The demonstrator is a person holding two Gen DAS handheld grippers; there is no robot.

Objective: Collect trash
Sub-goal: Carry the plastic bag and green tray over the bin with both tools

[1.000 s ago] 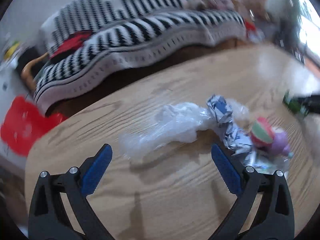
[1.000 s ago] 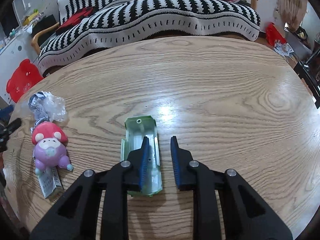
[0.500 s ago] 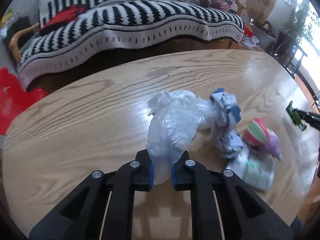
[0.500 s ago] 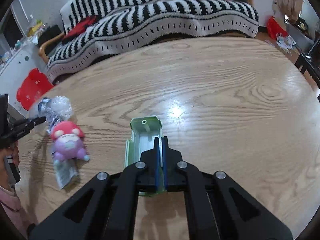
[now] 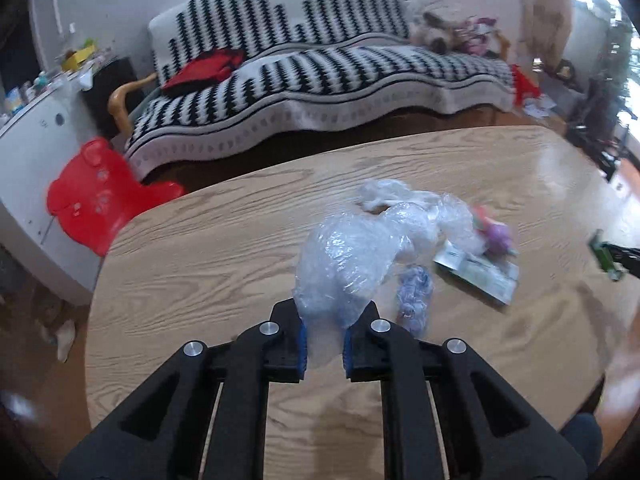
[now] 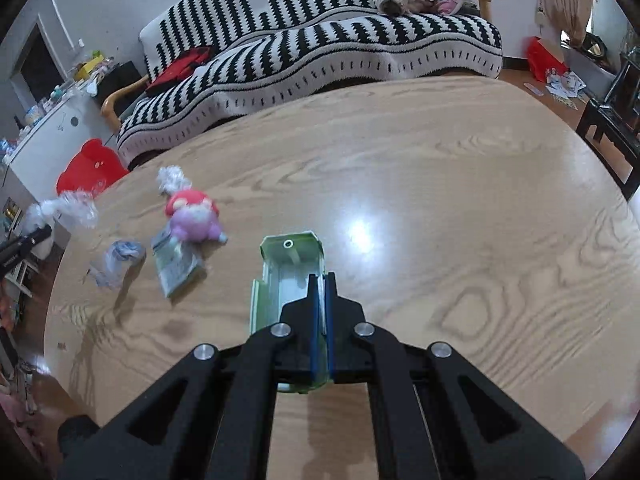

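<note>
Living room, oval wooden table [image 6: 440, 184] in front of a sofa under a black-and-white striped throw [image 6: 320, 40]; red bear-shaped stool [image 5: 92, 196] on the floor at the table's far left end.

Left gripper [image 5: 323, 346]: fingers pinching the lower end of a crumpled clear plastic bag [image 5: 360, 248], which billows up and away from the pads. Right gripper [image 6: 319, 316]: fingers pressed together on one side wall of a pale green plastic tray [image 6: 286, 280], the tray tilted and seemingly clear of the table. Left on the table: a crumpled blue-white paper wad [image 6: 118, 258], a flat printed packet [image 6: 176, 268], and a pink-and-purple plush toy [image 6: 192, 216] touching the packet.

Risks, as judged:
- Bag is held by a thin bunch of film only — slippery, it could slide out with any quick swing.
- The bag's loose tail hangs near the toy and packet; it could drag them along or sweep them off the edge.
- Tray is gripped by a single thin wall off-centre, so it may pivot or flex out of the pinch.
- The toy is likely not trash; grabbing it by mistake is possible.

Unclear: left view is motion-blurred, the packet print unreadable. No bin visible in either view. The tray's near end is hidden behind the fingers. Whether the white tuft [image 6: 170, 178] beyond the toy belongs to the bag — cannot tell.
</note>
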